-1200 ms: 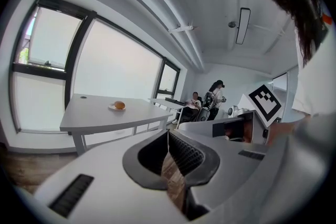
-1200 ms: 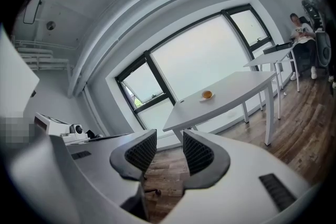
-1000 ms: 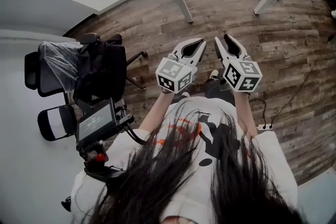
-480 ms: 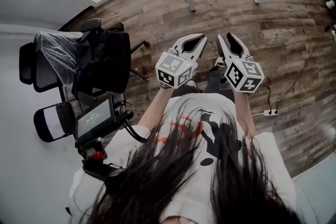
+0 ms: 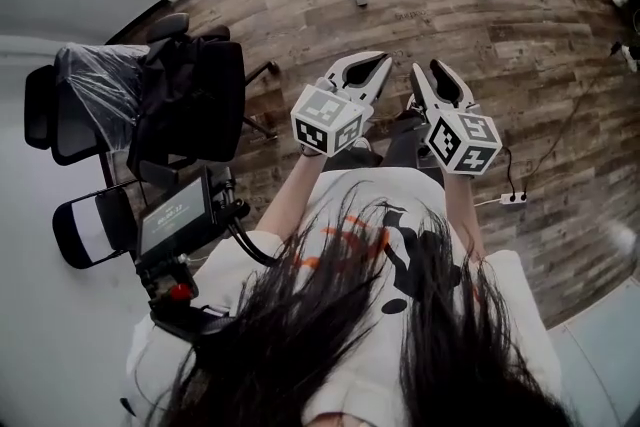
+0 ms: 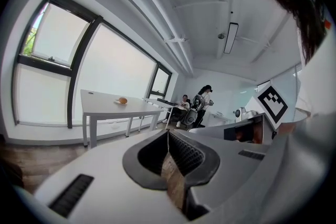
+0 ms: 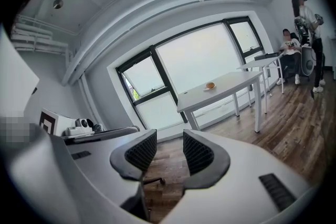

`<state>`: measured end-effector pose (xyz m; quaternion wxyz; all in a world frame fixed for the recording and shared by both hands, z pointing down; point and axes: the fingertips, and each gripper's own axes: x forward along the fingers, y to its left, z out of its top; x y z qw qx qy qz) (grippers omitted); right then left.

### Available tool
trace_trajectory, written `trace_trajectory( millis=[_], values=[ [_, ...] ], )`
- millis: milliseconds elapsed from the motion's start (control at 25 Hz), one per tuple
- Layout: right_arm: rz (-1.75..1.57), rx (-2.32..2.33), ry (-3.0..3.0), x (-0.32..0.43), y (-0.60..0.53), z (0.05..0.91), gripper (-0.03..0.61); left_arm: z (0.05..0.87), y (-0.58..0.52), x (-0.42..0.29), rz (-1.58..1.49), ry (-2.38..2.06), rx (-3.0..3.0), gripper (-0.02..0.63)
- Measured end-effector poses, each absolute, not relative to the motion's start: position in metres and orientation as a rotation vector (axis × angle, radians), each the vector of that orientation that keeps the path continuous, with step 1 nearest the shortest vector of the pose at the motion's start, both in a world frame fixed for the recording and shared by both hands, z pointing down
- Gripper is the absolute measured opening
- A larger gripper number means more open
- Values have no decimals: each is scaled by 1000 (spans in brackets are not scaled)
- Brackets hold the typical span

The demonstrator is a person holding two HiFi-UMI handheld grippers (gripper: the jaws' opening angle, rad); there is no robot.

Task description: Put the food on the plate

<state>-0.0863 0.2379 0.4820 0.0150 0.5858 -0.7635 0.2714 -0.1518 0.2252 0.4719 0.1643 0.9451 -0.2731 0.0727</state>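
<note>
- Two grippers are held side by side in front of the person's chest, each with a marker cube.
- The left gripper has its jaws together with the tips touching, and nothing is in them.
- The right gripper has a narrow gap between its ribbed pads. Only floor shows through it, so it grips nothing.
- One piece of food is in sight. It is small, round and orange-brown, too far off to tell more.
- It sits on one pale plate, which is shallow and barely wider than the food.
- The plate stands on a white table under the window, well apart from both grippers. The table has a plain top and thin white legs.
- More white tables stand in a row beyond it.
- Two people are at the far end, one standing and one seated.
- In the head view three chair backs cluster at the person's left, and one is wrapped in clear plastic.
- One small monitor on a stand is beside the chairs.
- One power strip lies on the floor at the right.
- The floor is brown wood-look planks.
- The room has white walls, a white ceiling with a long lamp, and tall dark-framed windows letting in bright daylight.
</note>
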Motion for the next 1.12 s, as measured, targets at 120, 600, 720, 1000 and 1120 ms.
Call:
trace_trajectory(
  millis=[120,600,720,1000,1120],
  values=[
    [837,1818,-2371,-87,241,482,164,469,224,-150,203,-773,2702,6],
    [827,1835,-2379,-84,242,478,164,460,224,-141,231,-709,2779,6],
    [845,1840,-2380,-82,242,479,164,463,226,-140,245,-687,2781,6],
    [862,1804,-2389,-90,239,484,164,469,226,-146,269,-690,2765,6],
    [866,1789,-2395,-93,236,486,164,470,223,-147,273,-694,2759,6]
  ],
)
